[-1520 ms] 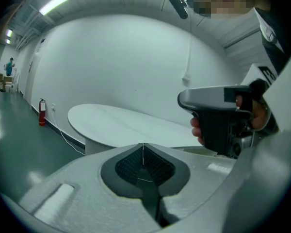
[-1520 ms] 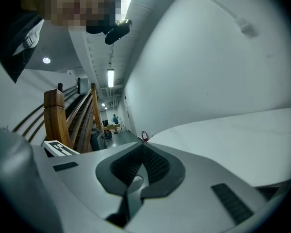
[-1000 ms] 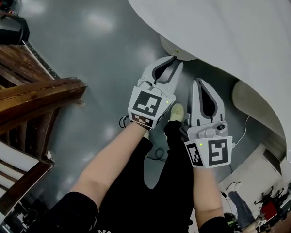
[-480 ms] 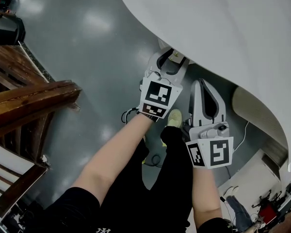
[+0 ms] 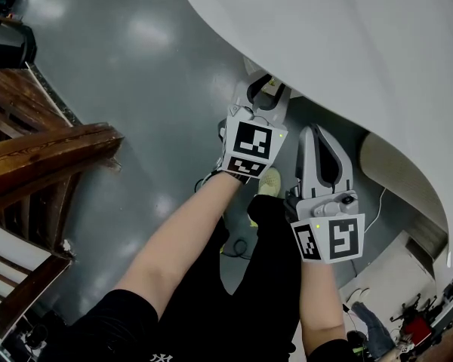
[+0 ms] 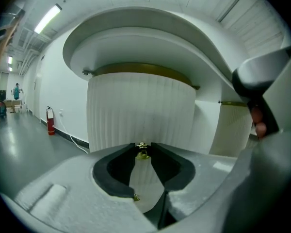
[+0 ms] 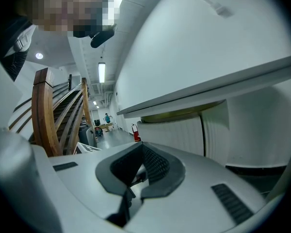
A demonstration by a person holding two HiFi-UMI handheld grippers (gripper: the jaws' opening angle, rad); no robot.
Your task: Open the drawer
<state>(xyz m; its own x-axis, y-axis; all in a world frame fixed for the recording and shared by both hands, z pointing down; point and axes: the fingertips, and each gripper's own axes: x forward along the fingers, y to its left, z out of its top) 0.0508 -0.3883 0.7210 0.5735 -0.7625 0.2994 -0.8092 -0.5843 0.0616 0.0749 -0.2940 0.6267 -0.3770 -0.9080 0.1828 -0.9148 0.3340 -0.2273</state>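
A curved, ribbed white drawer front (image 6: 140,110) sits under the white tabletop (image 5: 347,51). It carries a small gold knob (image 6: 142,152), seen in the head view as a yellowish knob (image 5: 274,84). My left gripper (image 6: 142,147) reaches level under the table edge; in the head view the left gripper (image 5: 266,89) is tucked against the drawer. Its jaws are closing, the knob is between the tips, and both tips touch it. My right gripper (image 5: 311,130) hangs beside it, a little back. In its own view the right gripper (image 7: 141,147) is shut and empty.
A wooden stair railing (image 5: 45,157) fills the left over grey floor. The person's dark leg and pale shoe (image 5: 272,181) are below the grippers. A second ribbed white unit (image 5: 392,164) stands at the right. A red fire extinguisher (image 6: 50,122) stands by the far wall.
My left gripper moved forward and down under the table edge, spread its jaws, and brought them in around the gold knob. The right gripper sank slightly and stayed shut.
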